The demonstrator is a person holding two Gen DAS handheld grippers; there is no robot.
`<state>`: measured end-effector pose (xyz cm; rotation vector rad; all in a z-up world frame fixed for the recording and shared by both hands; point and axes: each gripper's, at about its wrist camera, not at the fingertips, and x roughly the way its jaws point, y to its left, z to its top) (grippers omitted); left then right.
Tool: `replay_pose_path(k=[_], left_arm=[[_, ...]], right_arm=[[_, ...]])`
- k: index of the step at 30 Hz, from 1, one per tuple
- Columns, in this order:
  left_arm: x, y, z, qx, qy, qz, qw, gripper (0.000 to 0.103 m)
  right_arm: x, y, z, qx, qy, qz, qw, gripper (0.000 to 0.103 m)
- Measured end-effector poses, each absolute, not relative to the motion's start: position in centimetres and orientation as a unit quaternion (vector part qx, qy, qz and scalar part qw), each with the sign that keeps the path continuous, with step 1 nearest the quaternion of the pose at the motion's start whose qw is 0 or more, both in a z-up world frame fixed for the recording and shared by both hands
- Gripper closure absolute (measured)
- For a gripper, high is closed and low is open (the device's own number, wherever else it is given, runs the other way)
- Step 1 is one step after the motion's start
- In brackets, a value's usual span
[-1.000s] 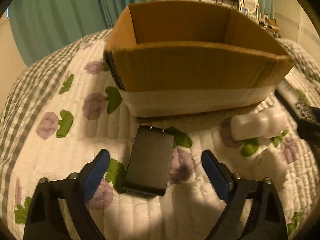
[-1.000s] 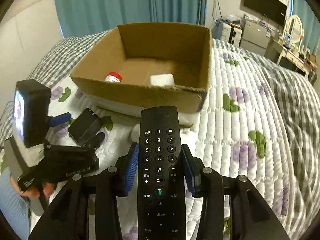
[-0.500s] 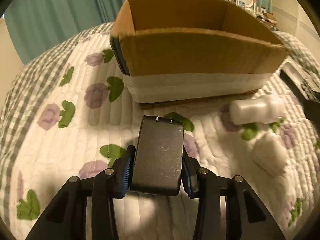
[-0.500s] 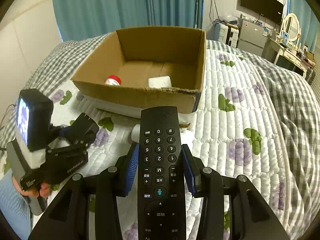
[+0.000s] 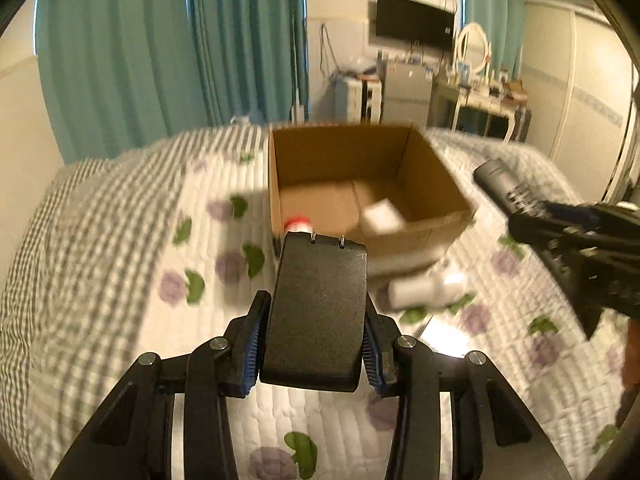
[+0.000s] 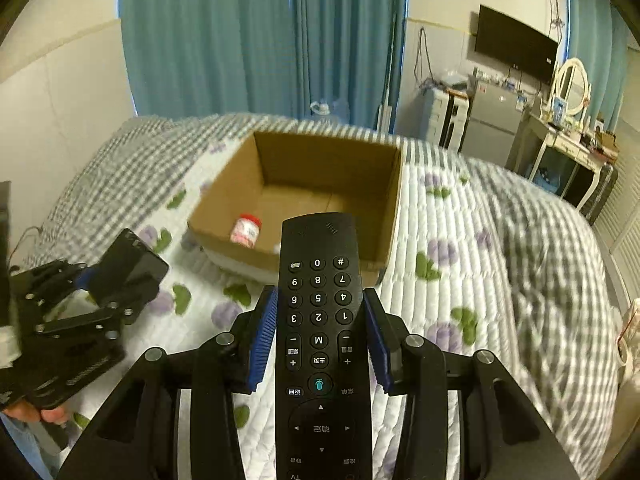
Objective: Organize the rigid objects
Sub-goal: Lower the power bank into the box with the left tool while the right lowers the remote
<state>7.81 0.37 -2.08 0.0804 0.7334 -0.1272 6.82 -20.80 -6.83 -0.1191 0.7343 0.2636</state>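
Above the quilted bed (image 5: 120,280), left gripper (image 5: 314,344) clamps a black power adapter (image 5: 318,312); cardboard box (image 5: 416,200) lies at 12 o'clock. Right gripper (image 6: 320,340) clamps a black remote control (image 6: 320,340), box at 12 o'clock, white bottle (image 5: 424,292) on the quilt.

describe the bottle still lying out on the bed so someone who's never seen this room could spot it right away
Start at the open cardboard box on the floral quilt. Just outside its near wall, toward the front right corner, a white plastic bottle lies on its side on the quilt. Unlike the red-capped jar inside the box, it is all white and neither gripper holds it.
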Motion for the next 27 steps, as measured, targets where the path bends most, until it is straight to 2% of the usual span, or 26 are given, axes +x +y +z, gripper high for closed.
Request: replay_pose_path(k=[7,12,19,27], left_arm=[[10.7,-0.6,3.0,0.040,0.321,-0.077,0.943,0.061],[15.8,-2.8,3.9,0.069,0.309,-0.078,0.945,0.061],[22.7,-4.8,-0.6,0.066,0.352,-0.075,0.931,0.061],[27.8,-4.3,-6.2,0.049,0.397,-0.059,0.915,0.061]], right_arm=[[10.1,-20.7,-2.0,-0.055,0.322,0.141,0.935,0.062],[14.5,-20.9,-0.7,-0.049,0.319,0.137,0.937,0.062],[19.3,-21.3,-2.0,-0.042,0.326,0.139,0.934,0.062],[23.1,-22.0,-6.1,-0.045,0.351,0.149,0.923,0.062]])
